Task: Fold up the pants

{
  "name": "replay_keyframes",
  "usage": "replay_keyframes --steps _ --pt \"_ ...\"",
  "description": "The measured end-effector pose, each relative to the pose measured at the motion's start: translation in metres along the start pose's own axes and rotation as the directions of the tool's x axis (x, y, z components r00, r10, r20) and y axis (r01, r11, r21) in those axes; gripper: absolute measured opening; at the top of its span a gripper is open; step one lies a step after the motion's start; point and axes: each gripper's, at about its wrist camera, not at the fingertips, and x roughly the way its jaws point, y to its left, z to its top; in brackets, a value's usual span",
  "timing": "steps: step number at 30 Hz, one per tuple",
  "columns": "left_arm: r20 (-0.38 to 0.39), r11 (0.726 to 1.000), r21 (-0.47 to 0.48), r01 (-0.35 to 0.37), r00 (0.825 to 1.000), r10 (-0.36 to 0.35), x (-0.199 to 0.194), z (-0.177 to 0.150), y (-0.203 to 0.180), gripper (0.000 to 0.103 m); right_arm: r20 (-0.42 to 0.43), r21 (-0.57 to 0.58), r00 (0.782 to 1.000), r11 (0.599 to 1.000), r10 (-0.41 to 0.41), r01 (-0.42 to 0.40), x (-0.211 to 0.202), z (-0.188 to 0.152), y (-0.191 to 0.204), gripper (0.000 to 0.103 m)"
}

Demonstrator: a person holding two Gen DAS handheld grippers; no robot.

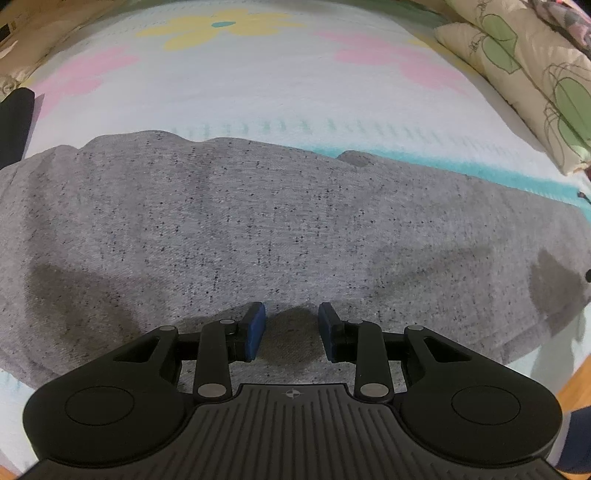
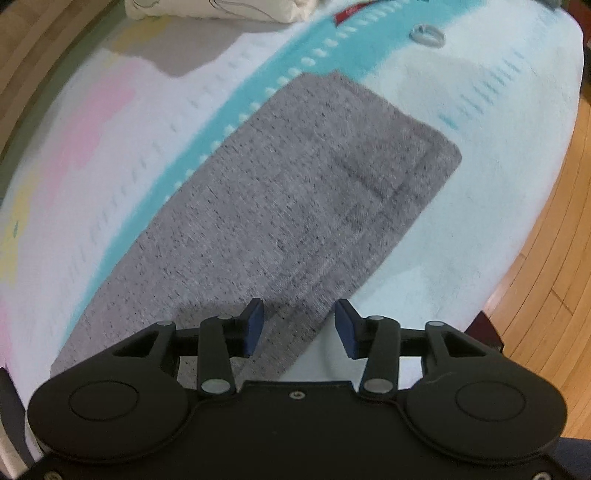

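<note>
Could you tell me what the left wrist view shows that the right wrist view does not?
Only the left wrist view shows the yellow flower print, the cactus-print pillow and the left gripper, jaws apart above bare fabric. Only the right wrist view shows the hemmed pant-leg end, a small ring, the wooden floor and the right gripper, open over the cloth's edge. Both show the grey speckled pants on the floral blanket.
</note>
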Motion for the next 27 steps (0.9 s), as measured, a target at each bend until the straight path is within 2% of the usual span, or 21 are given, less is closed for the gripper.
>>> replay_keyframes --steps 5,10,11,12,13,14,17,19,20,22,24,26,27 --pt "-0.001 1.0 -0.021 0.001 1.0 -0.001 -0.002 0.001 0.004 0.031 0.062 -0.009 0.998 1.0 -0.018 0.019 -0.009 -0.001 0.002 0.052" --pt "-0.003 1.0 -0.022 0.001 1.0 -0.001 -0.002 0.003 0.004 0.031 0.019 -0.008 1.0 1.0 0.012 -0.011 0.007 0.0 0.006 0.048" --pt "-0.001 1.0 -0.022 0.0 1.0 0.0 -0.002 0.004 0.004 0.031 0.011 -0.004 1.0 1.0 0.025 -0.025 0.01 0.001 0.007 0.038" --pt "0.0 1.0 -0.021 -0.002 1.0 0.002 -0.003 0.004 0.004 0.031 -0.002 -0.001 0.999 0.999 0.04 -0.04 0.014 0.001 0.009 0.019" --pt "0.002 1.0 -0.02 -0.005 1.0 0.005 -0.004 0.004 0.004 0.031 -0.011 -0.007 0.999 0.999 0.043 -0.043 0.015 0.0 0.011 0.01" --pt "0.006 1.0 -0.017 -0.009 1.0 0.009 -0.006 0.005 0.004 0.031 -0.011 -0.024 0.999 0.999 0.036 -0.036 0.015 -0.001 0.015 0.008" --pt "0.039 1.0 -0.01 -0.015 0.999 0.015 -0.019 0.006 0.008 0.031 0.065 -0.107 0.998 0.994 0.02 -0.013 -0.009 -0.01 0.027 0.007" --pt "0.058 1.0 -0.015 -0.019 0.998 0.02 -0.026 0.006 0.013 0.035 0.122 -0.134 0.991 0.99 0.053 -0.036 -0.034 -0.015 0.027 0.006" --pt "0.059 0.999 -0.021 -0.025 0.998 0.026 -0.026 0.004 0.016 0.04 0.131 -0.131 0.99 0.991 0.054 -0.037 -0.042 -0.016 0.024 0.006" --pt "0.046 0.999 -0.029 -0.04 0.998 0.041 -0.022 0.001 0.022 0.042 0.105 -0.125 0.994 0.992 0.016 -0.003 -0.039 -0.016 0.017 0.006" --pt "0.008 0.997 -0.026 -0.067 0.998 0.067 -0.016 -0.003 0.024 0.042 0.027 -0.115 0.998 0.992 -0.049 0.052 -0.018 -0.015 0.013 0.006" --pt "-0.048 0.996 -0.01 -0.092 0.995 0.091 -0.009 -0.01 0.026 0.042 -0.023 -0.132 0.995 0.987 -0.095 0.091 0.002 -0.016 0.016 0.006" --pt "-0.047 0.996 0.004 -0.088 0.995 0.088 -0.009 -0.015 0.026 0.042 -0.026 -0.15 0.993 0.982 -0.119 0.114 0.008 -0.016 0.02 0.009"
